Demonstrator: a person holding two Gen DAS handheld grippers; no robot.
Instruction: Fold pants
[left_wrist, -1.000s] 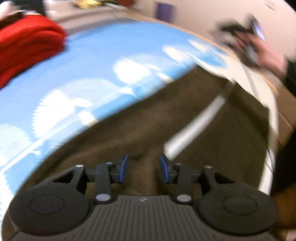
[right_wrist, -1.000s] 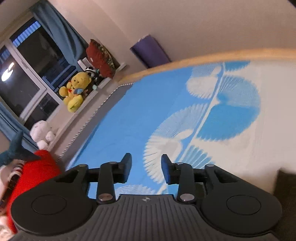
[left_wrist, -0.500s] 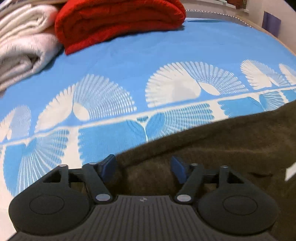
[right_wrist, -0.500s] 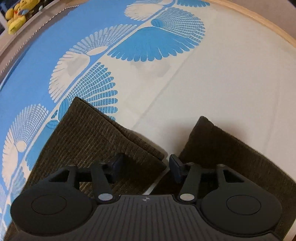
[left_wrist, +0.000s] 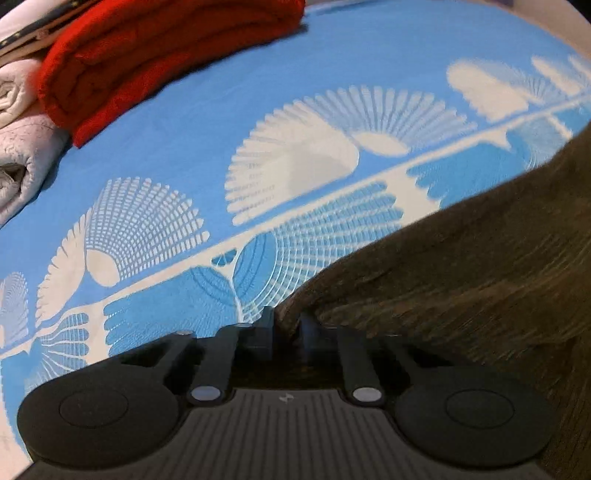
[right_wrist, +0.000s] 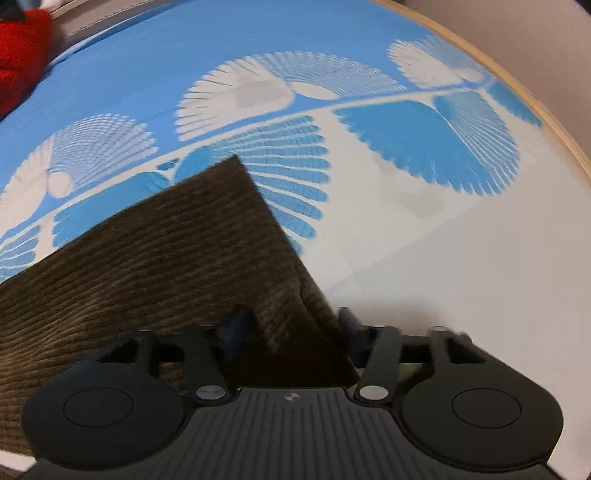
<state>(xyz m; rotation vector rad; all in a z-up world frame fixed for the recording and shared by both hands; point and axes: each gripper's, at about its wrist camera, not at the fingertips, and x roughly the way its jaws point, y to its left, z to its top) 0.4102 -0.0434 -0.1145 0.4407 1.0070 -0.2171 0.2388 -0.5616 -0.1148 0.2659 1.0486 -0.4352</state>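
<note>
Dark brown corduroy pants (left_wrist: 461, 277) lie on a blue and white patterned bed sheet (left_wrist: 229, 110). In the left wrist view my left gripper (left_wrist: 286, 325) is closing, its fingers pinching the pants' left edge, which rises in a small fold between them. In the right wrist view one pant leg (right_wrist: 166, 251) runs up to a square hem corner. My right gripper (right_wrist: 293, 328) is closing with its jaws still apart; the leg's right edge lies between them, the left finger over the cloth and the right finger beside it on the sheet.
A folded red blanket (left_wrist: 147, 55) and a white quilted one (left_wrist: 22, 155) are stacked at the far left of the bed. The bed's wooden edge (right_wrist: 554, 122) curves along the right, with a wall beyond. Bare sheet stretches ahead of both grippers.
Both grippers have dropped onto the pants. The left jaws went from wide apart to pinched on the pants' edge. The right jaws have narrowed around the leg's edge, and the view has rolled.
</note>
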